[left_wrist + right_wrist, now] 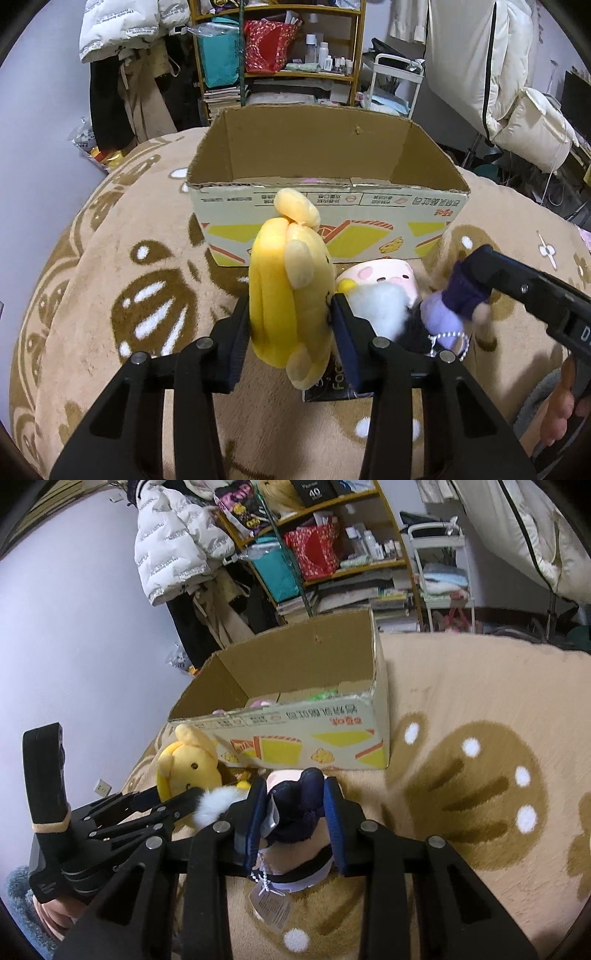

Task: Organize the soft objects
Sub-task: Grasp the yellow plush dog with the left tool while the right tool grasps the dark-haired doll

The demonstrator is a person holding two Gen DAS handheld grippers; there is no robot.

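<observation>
My left gripper (291, 314) is shut on a yellow bear plush (288, 288), held upright just in front of the open cardboard box (328, 218). My right gripper (295, 805) is shut on a small doll with navy hair and a lilac body (295, 812); it also shows in the left wrist view (454, 306), to the right of the bear. A pink and white plush (380, 288) lies on the blanket between them. The yellow bear (188, 768) and the box (295, 716) also show in the right wrist view. Small pink and green items lie inside the box (258, 702).
A tan blanket with brown paw prints (147, 314) covers the bed. A dark flat packet (332, 391) lies under the left gripper. Behind the bed stand a cluttered shelf (280, 48), hanging coats (125, 74) and a white cart (395, 85).
</observation>
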